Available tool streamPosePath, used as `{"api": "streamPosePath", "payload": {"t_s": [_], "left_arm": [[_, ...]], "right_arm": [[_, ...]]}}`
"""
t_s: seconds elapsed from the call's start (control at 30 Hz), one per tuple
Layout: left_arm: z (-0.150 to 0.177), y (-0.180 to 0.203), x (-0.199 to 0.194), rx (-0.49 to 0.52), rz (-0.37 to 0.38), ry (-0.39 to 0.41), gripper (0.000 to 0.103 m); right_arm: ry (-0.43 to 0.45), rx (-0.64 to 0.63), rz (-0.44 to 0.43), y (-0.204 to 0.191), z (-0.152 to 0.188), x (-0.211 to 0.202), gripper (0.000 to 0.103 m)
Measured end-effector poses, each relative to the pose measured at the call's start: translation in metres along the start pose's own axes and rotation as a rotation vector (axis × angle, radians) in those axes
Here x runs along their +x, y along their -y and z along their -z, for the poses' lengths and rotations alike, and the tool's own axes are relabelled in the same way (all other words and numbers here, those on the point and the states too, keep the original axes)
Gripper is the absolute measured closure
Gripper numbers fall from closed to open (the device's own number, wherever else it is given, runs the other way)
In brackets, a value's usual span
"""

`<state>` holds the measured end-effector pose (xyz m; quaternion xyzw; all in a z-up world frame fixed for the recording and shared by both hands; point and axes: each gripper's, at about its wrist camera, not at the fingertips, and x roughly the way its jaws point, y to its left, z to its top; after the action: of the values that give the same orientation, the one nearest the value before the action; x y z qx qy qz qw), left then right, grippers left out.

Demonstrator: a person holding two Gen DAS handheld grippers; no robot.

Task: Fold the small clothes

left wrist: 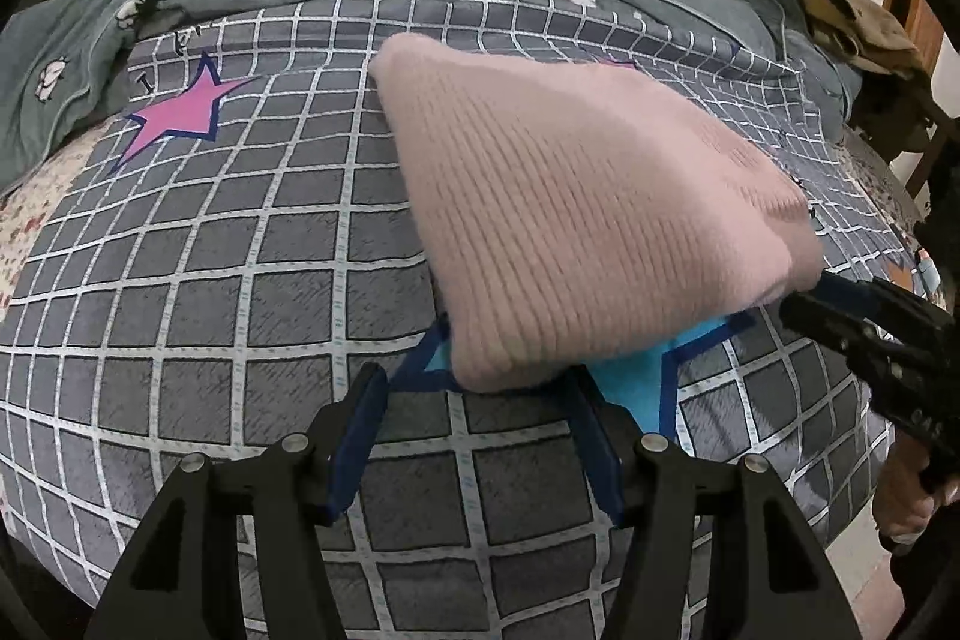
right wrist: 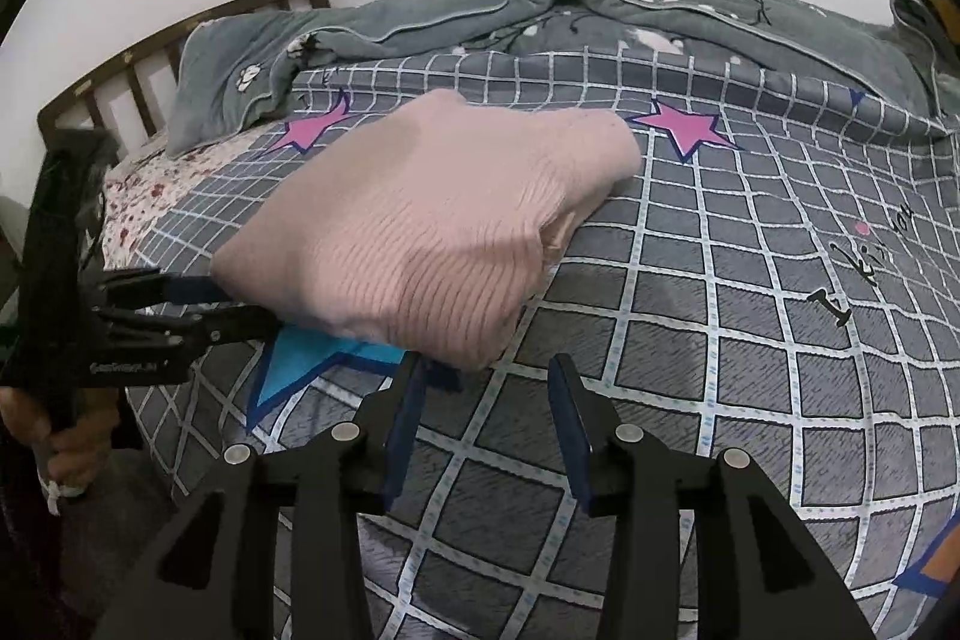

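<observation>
A folded pink knit sweater lies on the bed's grey checked cover, its near corner over a blue star printed on the cover.

The left wrist view shows the left claw with jaws apart, just short of the sweater's near corner, nothing between the pads. It also catches a brown garment heaped at the far right, and the right claw coming in from the right with its tip at the sweater's right edge.

The right wrist view shows the wooden headboard at the far left, a second pink star to the right of the sweater, and a hand gripping the left claw's handle. Here the right claw stands open and empty, just near of the sweater.

In the right wrist view the sweater's long axis runs from near left to far right, ribs following the same diagonal. A grey blanket is bunched along the far side.
</observation>
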<state>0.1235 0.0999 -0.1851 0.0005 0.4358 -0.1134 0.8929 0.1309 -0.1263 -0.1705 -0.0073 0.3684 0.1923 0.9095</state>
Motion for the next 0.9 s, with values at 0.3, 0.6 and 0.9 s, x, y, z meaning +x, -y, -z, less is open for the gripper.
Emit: {"api": "streamPosePath", "payload": {"t_s": [0.3,0.6,0.9], "left_arm": [[-0.001,-0.004,-0.014,-0.05,0.01,0.023,0.045],[0.007,-0.01,-0.047,-0.066,0.099,0.126,0.045],[-0.018,-0.014,-0.035,-0.126,0.025,0.122,0.046]], "right_arm": [[0.021,0.036,-0.006,0.007,-0.004,-0.009,0.061],[0.11,0.032,-0.019,0.01,-0.016,-0.032,0.061],[0.043,0.045,0.028,0.003,-0.02,-0.007,0.08]]}}
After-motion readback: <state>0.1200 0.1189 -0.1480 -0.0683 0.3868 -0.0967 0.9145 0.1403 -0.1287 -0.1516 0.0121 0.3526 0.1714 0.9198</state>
